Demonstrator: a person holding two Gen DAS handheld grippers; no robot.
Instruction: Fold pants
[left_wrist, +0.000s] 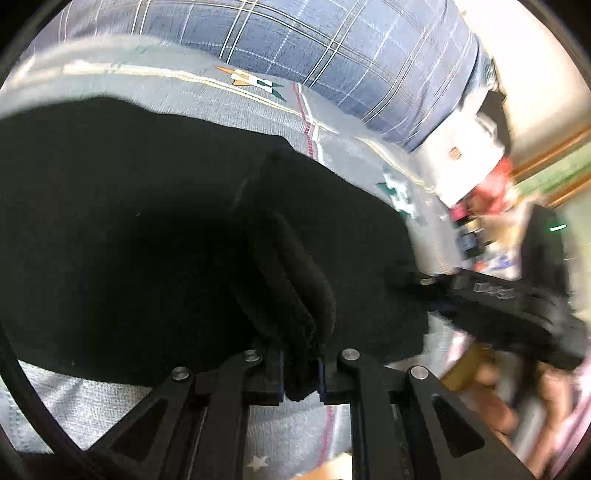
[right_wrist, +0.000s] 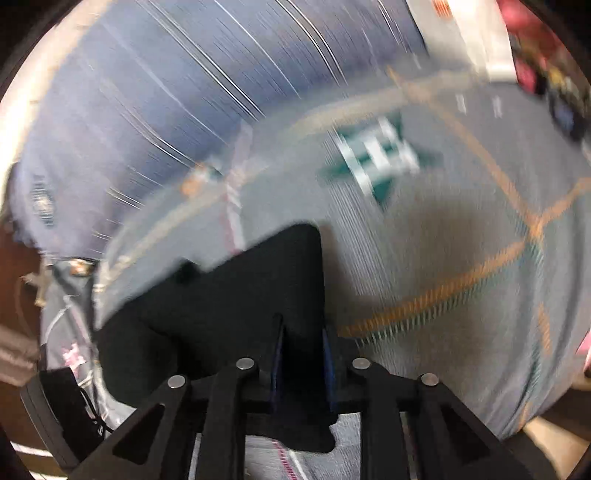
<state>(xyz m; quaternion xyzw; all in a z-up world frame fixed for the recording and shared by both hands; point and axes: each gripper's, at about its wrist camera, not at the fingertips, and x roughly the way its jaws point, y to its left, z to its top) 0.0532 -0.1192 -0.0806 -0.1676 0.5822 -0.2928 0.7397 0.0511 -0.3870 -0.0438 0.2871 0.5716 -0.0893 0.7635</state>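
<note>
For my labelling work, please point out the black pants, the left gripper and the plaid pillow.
black pants (left_wrist: 129, 229), left wrist view, on the flat dark cloth.
left gripper (left_wrist: 301, 373), left wrist view, midway between the fingertips, where the cloth is pinched.
plaid pillow (left_wrist: 332, 48), left wrist view, on its blue checked cover.

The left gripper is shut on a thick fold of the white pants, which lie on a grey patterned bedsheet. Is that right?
Not quite: the pants are black, not white. The left wrist view shows the left gripper shut on a thick fold of that black cloth, and the pants do lie on the grey patterned bedsheet.
</note>
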